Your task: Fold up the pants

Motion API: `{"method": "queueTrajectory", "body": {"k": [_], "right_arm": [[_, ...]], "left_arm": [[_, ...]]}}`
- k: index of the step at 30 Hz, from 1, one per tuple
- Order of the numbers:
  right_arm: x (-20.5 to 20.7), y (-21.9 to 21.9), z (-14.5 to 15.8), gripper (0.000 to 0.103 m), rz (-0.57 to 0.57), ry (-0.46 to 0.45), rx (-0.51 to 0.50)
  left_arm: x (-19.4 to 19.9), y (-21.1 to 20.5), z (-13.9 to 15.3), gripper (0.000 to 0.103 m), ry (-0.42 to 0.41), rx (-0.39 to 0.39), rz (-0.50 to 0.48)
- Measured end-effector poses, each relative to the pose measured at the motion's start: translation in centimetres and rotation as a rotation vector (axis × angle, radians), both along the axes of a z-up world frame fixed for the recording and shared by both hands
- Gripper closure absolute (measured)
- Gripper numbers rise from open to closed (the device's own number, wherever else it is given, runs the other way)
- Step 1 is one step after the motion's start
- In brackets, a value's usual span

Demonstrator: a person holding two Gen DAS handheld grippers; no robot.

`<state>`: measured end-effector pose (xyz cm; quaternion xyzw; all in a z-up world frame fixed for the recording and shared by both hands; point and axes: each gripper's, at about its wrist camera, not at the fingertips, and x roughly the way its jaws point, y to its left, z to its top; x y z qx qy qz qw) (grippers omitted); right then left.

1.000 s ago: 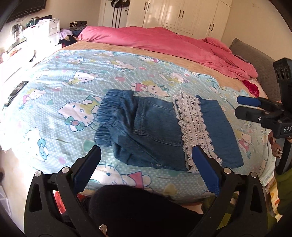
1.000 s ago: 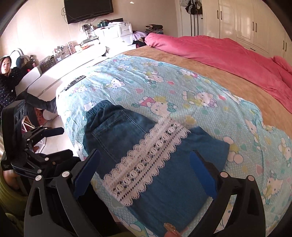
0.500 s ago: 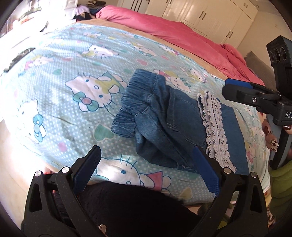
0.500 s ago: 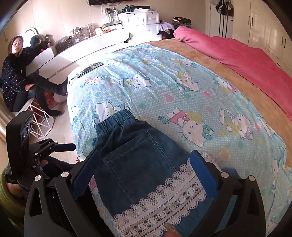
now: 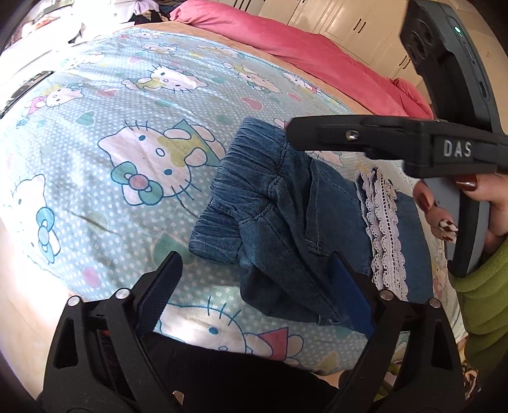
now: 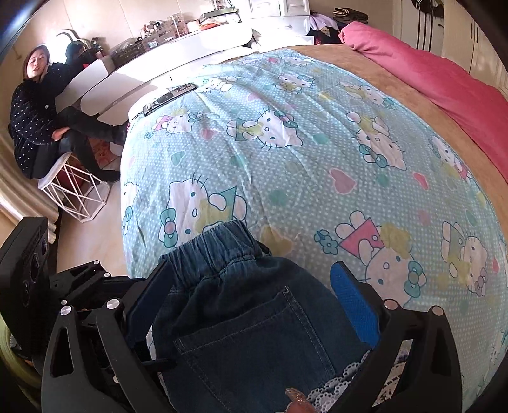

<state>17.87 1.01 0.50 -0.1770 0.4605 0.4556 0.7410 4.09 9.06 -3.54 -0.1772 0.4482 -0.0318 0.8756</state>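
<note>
Denim, dark blue and folded, lies near the front edge of the bed: these are the pants (image 5: 285, 228), resting on a pale blue cartoon-cat sheet (image 5: 133, 133). The only writing I can read is "DAS", in white letters on the black body of my right gripper (image 6: 257, 286), seen from the left wrist camera. In that view the pants run left to right, with the gathered elastic waistband (image 5: 235, 190) at the left end and the white lace trim (image 5: 385, 228) toward the right; a plain blue panel continues beyond the lace. From the right wrist the waistband points away from me, and a back pocket (image 6: 254, 343) faces up.

My left gripper (image 5: 254, 292) hangs over the near edge of the pants with its jaws spread wide, holding nothing; its right blue pad overlaps the denim in view, but I cannot tell whether it touches. My right gripper also stands wide apart, one finger on each side of the waistband end, not closed on the cloth.

A pink quilt (image 5: 304, 47) is bunched along the far side of the bed, with cream wardrobe doors (image 5: 349, 19) behind it. A remote (image 6: 170, 97) lies at the sheet's far left corner. A person in a dotted dark top (image 6: 35, 104) sits beside a white desk (image 6: 165, 60), well apart from the pants.
</note>
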Motion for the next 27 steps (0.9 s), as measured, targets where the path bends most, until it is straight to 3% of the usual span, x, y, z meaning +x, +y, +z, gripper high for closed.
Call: {"method": "queueTrajectory", "body": {"k": [1,6,11,13,16,18,24,27], "right_arm": [[0.2,0.3,-0.3,0.005,0.009,0.008,-0.003],[1.0,1.6,-2.1,0.006,0.033,0.076,-0.017],[1.2,2.6,-3.7,0.024,0.071,0.149,0.01],[1.2,2.7,-4.2,0.044,0.083,0.182,0.028],[1.0,2.2,-4.0,0.063,0.093,0.185,0.057],[1.1,0.9,-3.0,0.07,0.094,0.194,0.097],[1.2,-5.0,0.5,0.072,0.068,0.225,0.26],[0.6,-8.5,2.4,0.072,0.059,0.214,0.329]], "left_arm": [[0.2,-0.1,-0.2,0.031,0.002,-0.005,-0.008],[0.6,0.0,-0.9,0.037,0.019,0.007,-0.019],[1.0,0.0,-1.1,0.038,0.019,0.014,-0.022],[1.3,0.0,-1.2,0.038,0.019,0.013,-0.02],[1.4,0.1,-1.2,0.038,0.021,0.012,-0.017],[1.2,0.0,-0.9,0.038,0.015,0.012,-0.018],[0.4,-0.7,0.4,0.036,-0.015,-0.037,-0.045],[0.2,-1.6,1.4,0.026,-0.044,-0.065,-0.078]]}}
